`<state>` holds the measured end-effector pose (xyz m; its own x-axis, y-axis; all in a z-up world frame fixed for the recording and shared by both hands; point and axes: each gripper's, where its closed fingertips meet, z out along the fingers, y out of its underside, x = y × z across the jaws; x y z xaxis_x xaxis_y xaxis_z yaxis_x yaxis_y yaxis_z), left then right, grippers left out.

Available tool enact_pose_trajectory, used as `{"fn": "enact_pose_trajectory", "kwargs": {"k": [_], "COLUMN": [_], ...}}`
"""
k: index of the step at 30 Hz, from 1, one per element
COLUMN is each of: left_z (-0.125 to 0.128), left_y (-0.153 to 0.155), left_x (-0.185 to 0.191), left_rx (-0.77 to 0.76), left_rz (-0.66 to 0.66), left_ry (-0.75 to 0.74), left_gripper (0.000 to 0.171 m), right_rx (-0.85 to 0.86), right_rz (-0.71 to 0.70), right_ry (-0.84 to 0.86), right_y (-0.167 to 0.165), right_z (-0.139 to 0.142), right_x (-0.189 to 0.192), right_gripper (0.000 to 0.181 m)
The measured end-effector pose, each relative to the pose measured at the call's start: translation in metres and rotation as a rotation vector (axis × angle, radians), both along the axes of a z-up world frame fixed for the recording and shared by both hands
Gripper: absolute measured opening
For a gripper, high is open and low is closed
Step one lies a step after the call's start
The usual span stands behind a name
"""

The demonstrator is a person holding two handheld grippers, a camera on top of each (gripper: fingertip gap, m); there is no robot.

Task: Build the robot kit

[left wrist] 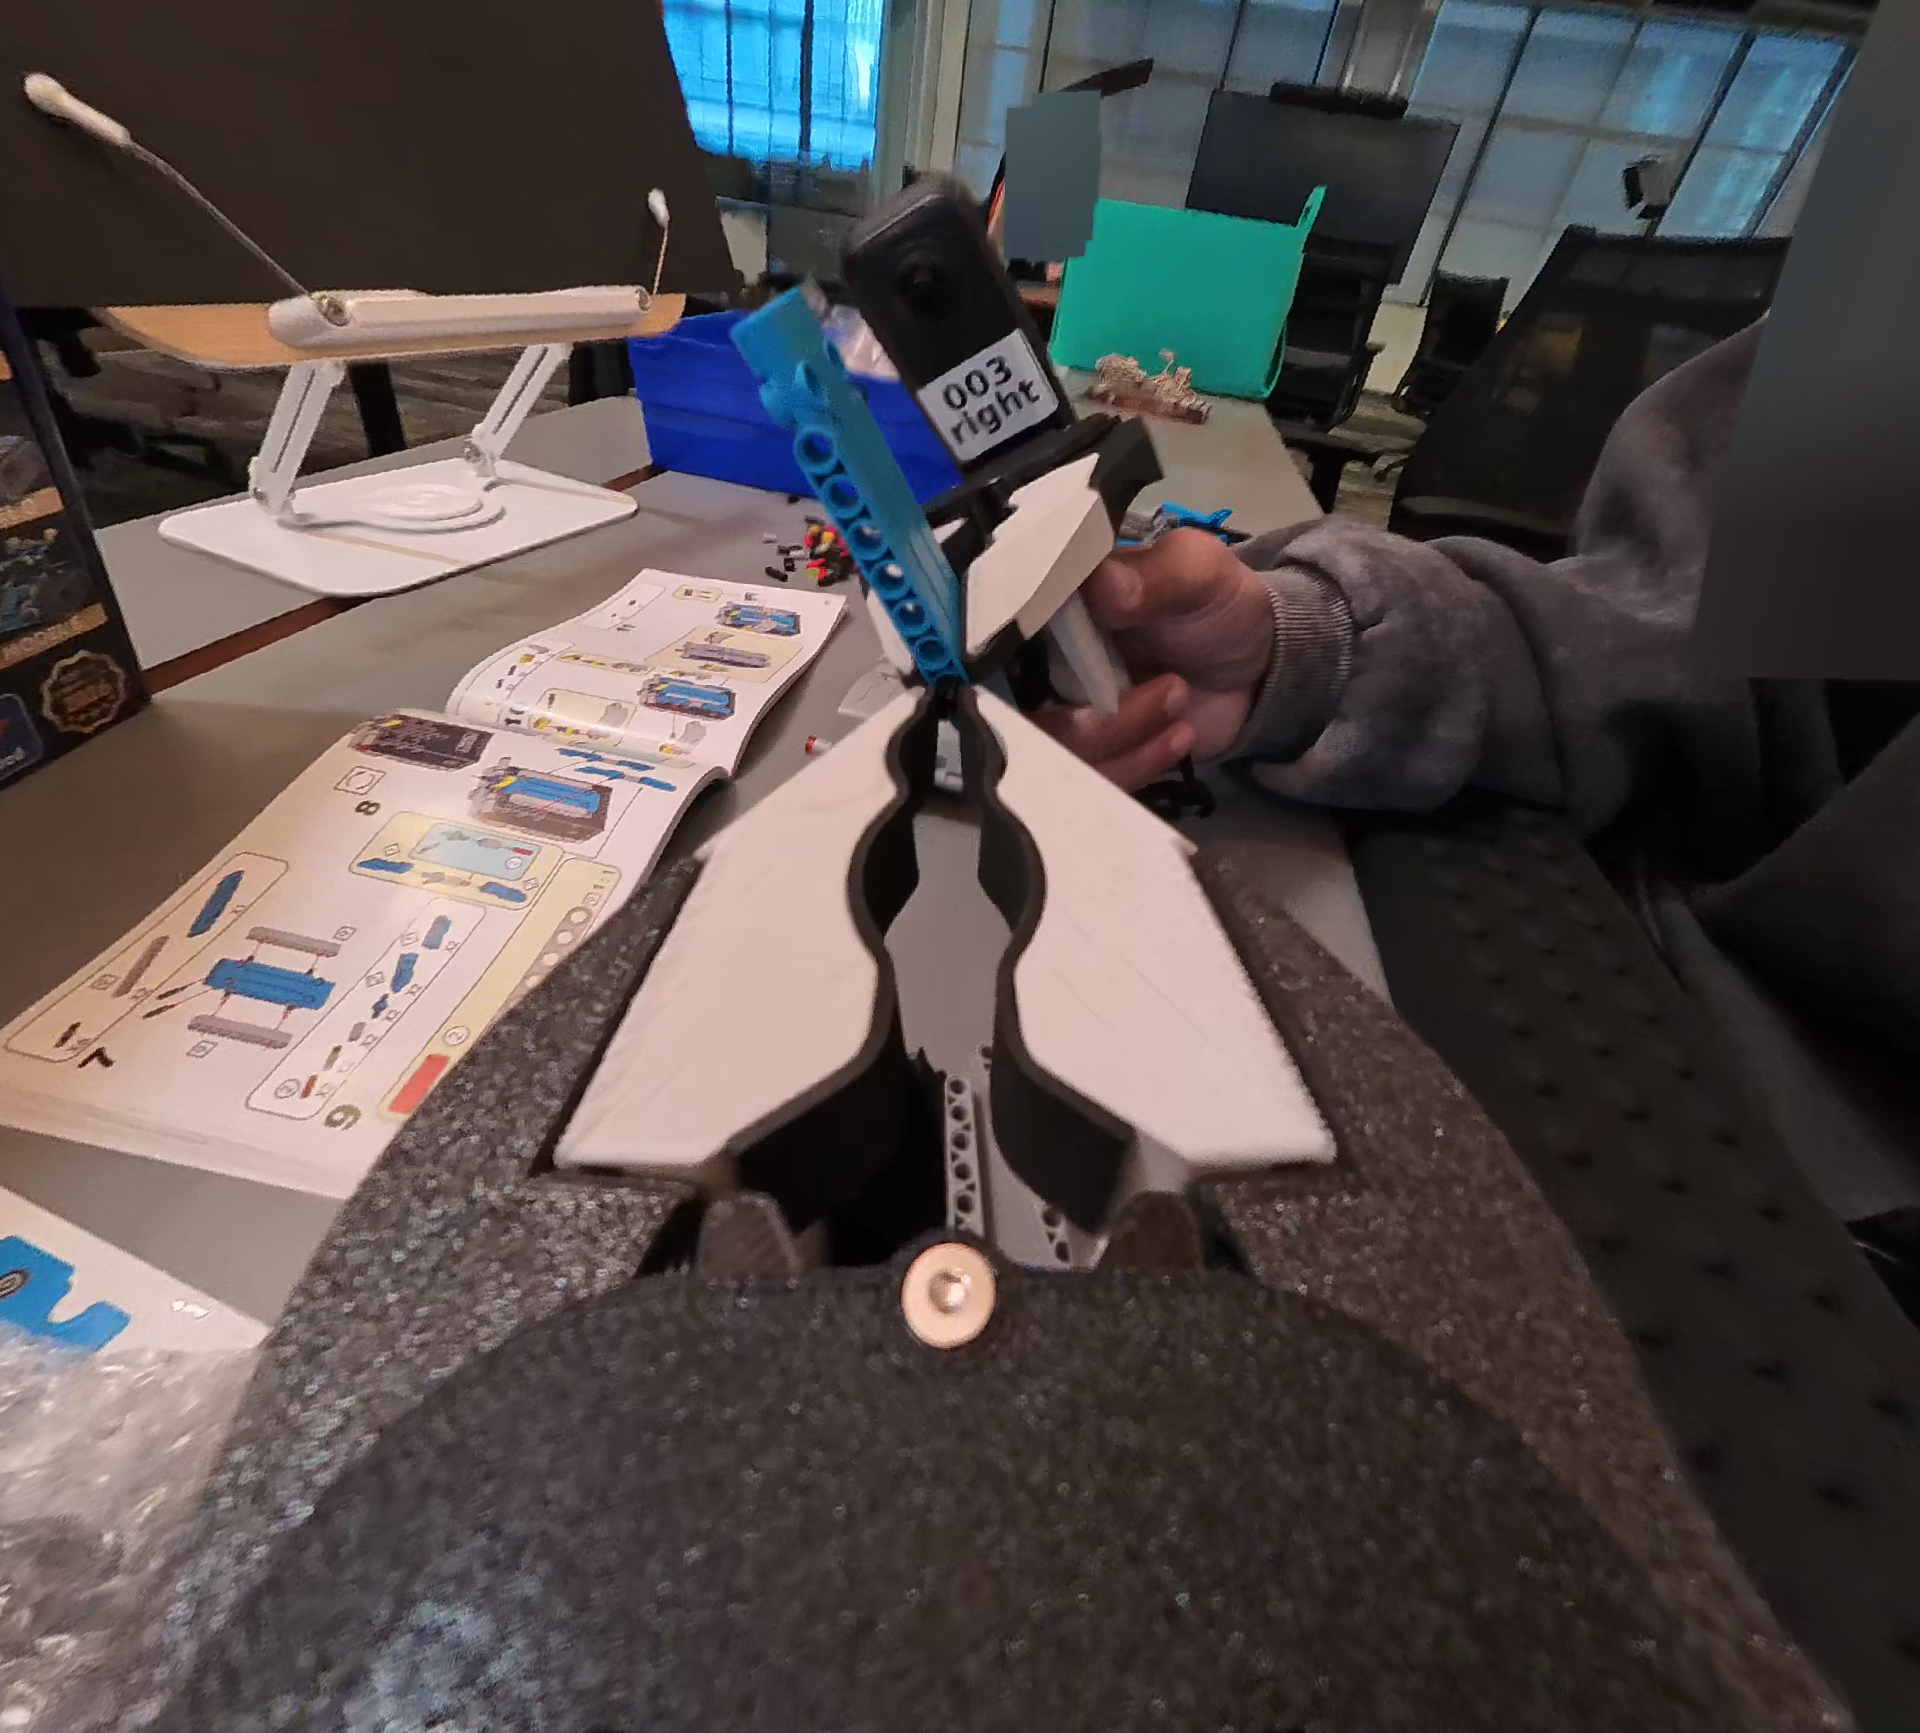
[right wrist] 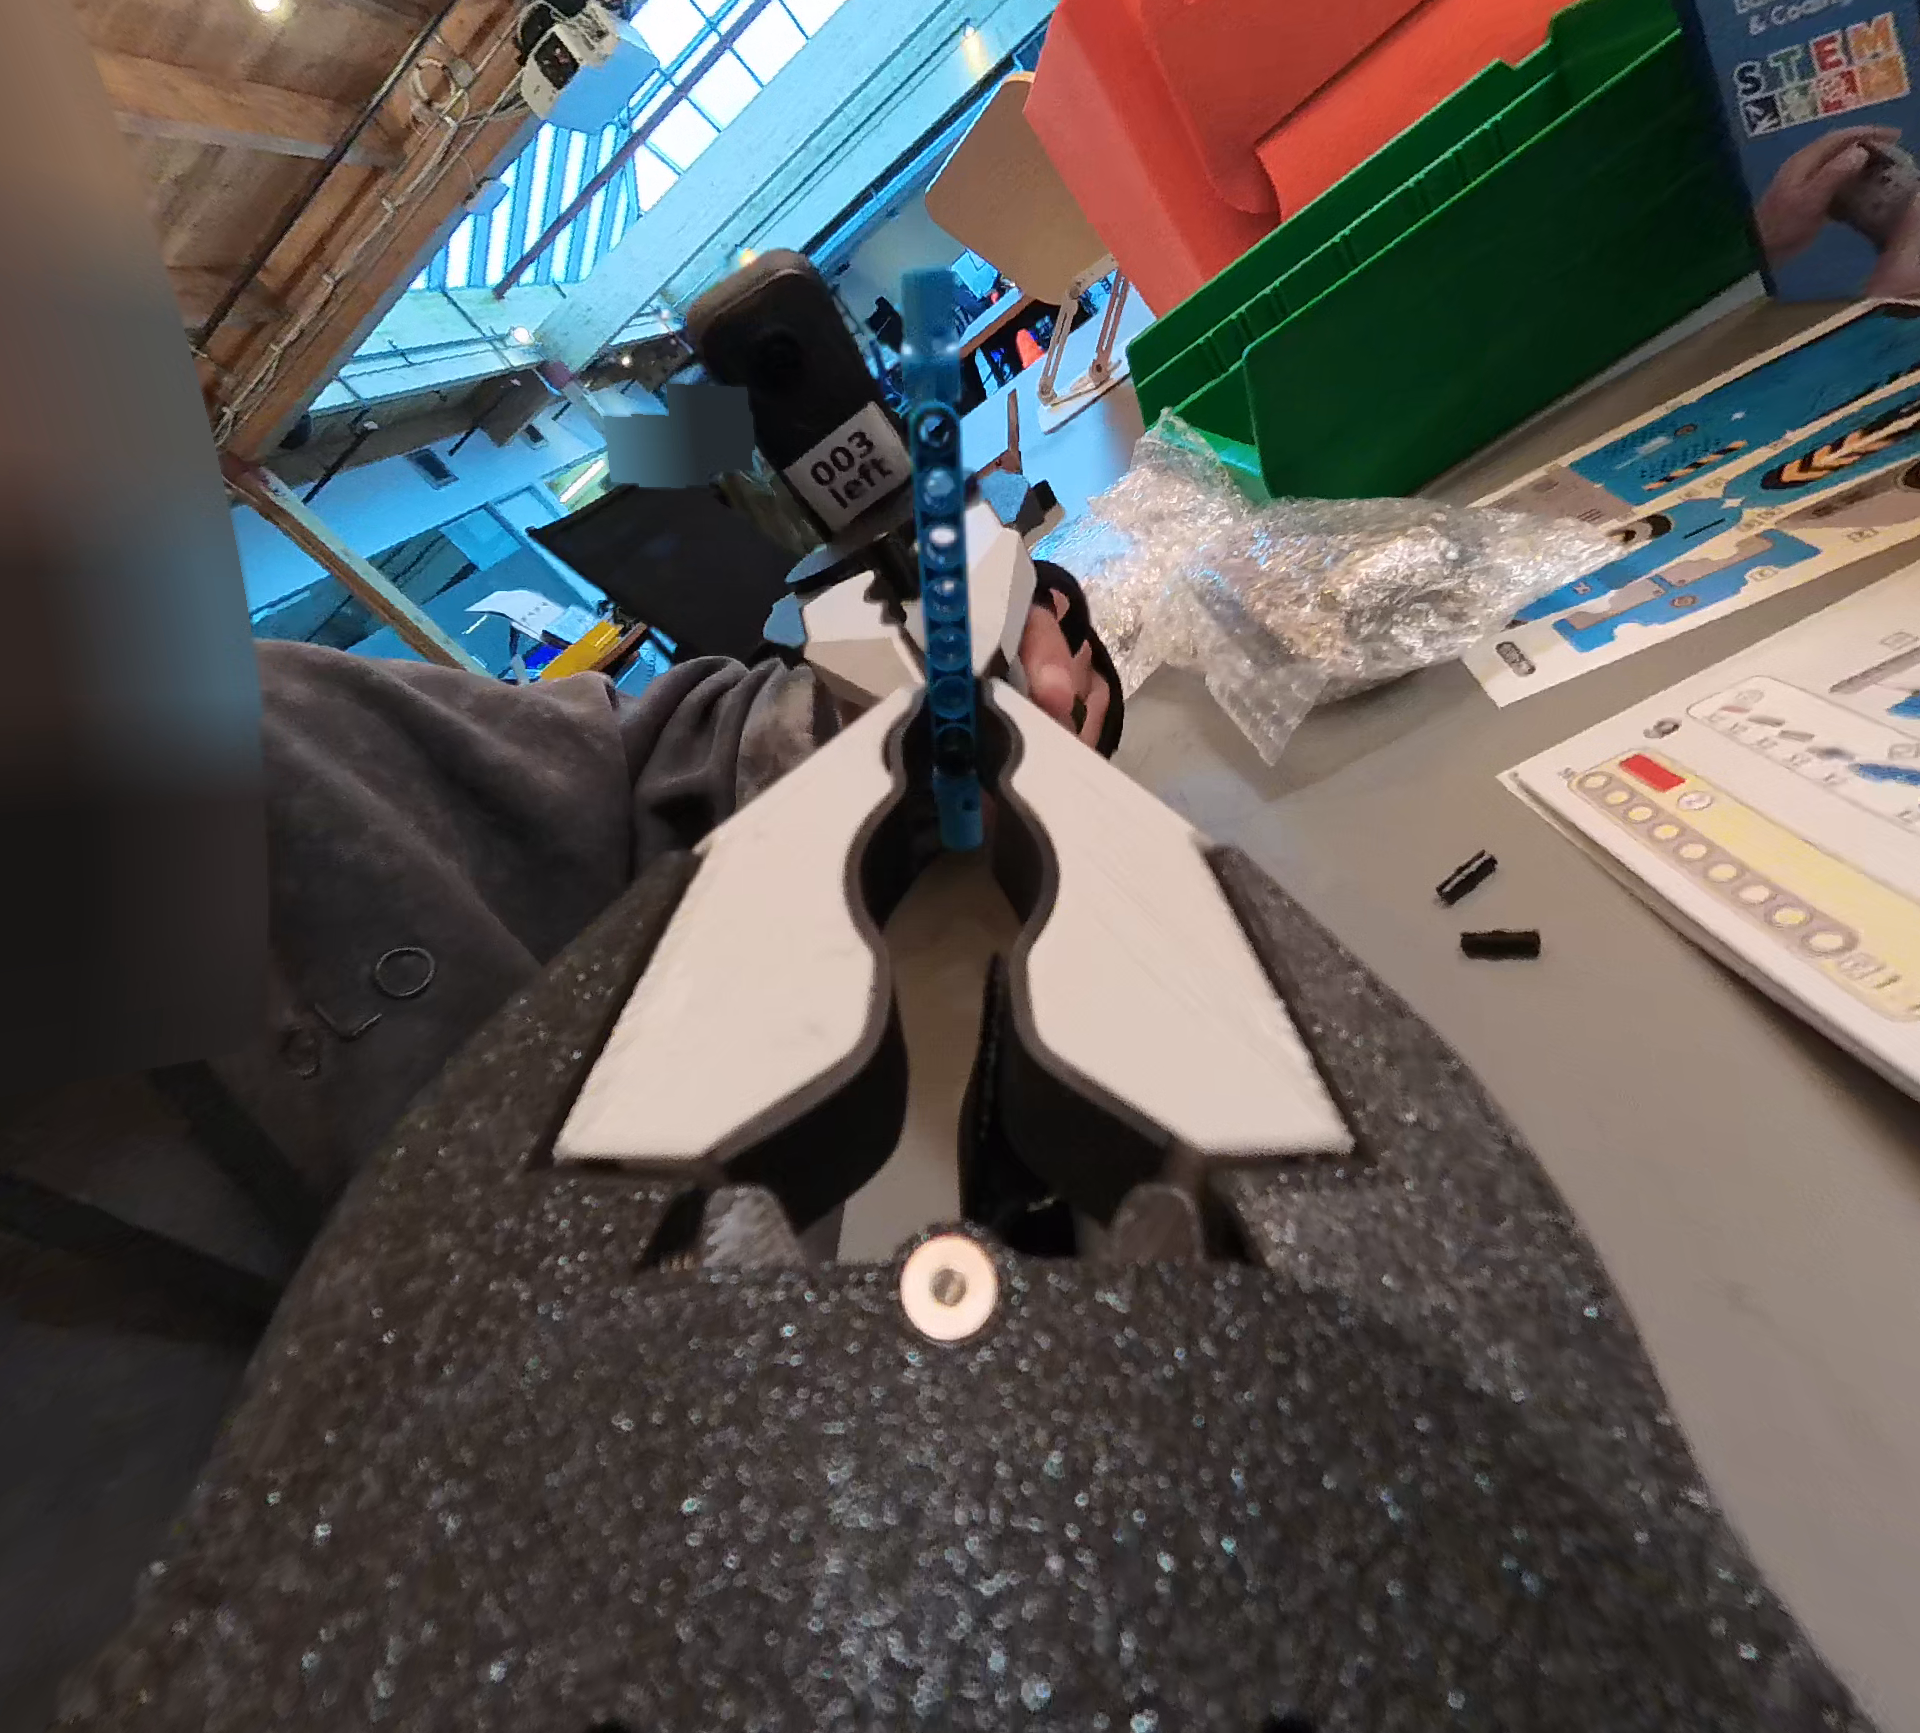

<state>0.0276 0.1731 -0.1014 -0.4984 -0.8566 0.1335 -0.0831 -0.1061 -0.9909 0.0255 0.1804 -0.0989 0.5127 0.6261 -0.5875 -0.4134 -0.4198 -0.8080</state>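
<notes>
My right gripper (right wrist: 948, 727) pinches the blue beam (right wrist: 943, 603) at its lower end, the length standing out ahead of its jaws. My left gripper (left wrist: 940, 696), jaws pressed together, meets that beam's tip (whether it grips, I cannot tell), probably steadying it above the instruction booklet (left wrist: 364, 862).

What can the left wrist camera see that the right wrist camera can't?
Only the left wrist view shows the white stand, the blue bin and the teal board.

Only the right wrist view shows the orange case, the green bin, the bubble wrap bag and two small black pins.

Both show the blue holed beam, pinched at once by the left gripper and the right gripper, plus the open instruction booklet on the grey table.
</notes>
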Motion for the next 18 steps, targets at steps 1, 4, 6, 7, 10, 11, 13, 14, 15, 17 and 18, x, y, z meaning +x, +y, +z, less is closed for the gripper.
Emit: {"fn": "enact_pose_trajectory", "kwargs": {"k": [1,4,6,7,10,11,13,14,15,17,18], "left_z": [-0.001,0.002,0.001,-0.002,-0.009,-0.020,-0.048,-0.064,-0.082,-0.110,-0.114], "left_y": [0.000,0.004,0.007,0.009,0.028,0.037,0.053,0.059,0.060,0.079,0.083], "left_x": [0.000,0.001,0.001,0.001,-0.005,-0.006,-0.001,0.001,0.002,0.010,0.014], "left_rx": [0.003,-0.071,-0.077,-0.067,-0.011,0.008,0.081,0.143,0.208,0.290,0.282], "left_rz": [-0.001,-0.017,-0.042,-0.056,-0.063,-0.048,0.017,0.052,0.067,0.235,0.302], "left_ry": [0.008,0.016,0.048,0.087,0.160,0.228,0.365,0.419,0.484,0.614,0.649], "left_gripper": [0.002,0.002,0.003,0.003,0.004,0.006,0.016,0.017,0.019,0.021,0.021], "right_rx": [-0.018,-0.017,-0.017,-0.017,-0.009,-0.014,-0.029,-0.024,-0.020,-0.032,-0.031], "right_rz": [0.007,-0.008,-0.016,-0.034,-0.160,-0.201,-0.249,-0.259,-0.262,-0.287,-0.309], "right_ry": [0.010,0.027,-0.016,-0.063,-0.109,-0.117,-0.098,-0.065,-0.038,-0.049,-0.069], "right_y": [0.000,0.004,0.007,0.009,0.019,0.019,0.017,0.014,0.013,0.013,0.014], "right_z": [-0.002,0.000,0.000,-0.002,0.001,0.000,-0.001,0.002,0.004,0.002,0.001], "right_x": [0.000,0.000,0.000,0.001,0.018,0.029,0.044,0.048,0.050,0.054,0.058], "right_gripper": [0.006,0.005,0.005,0.005,0.006,0.006,0.006,0.006,0.005,0.006,0.006]}}
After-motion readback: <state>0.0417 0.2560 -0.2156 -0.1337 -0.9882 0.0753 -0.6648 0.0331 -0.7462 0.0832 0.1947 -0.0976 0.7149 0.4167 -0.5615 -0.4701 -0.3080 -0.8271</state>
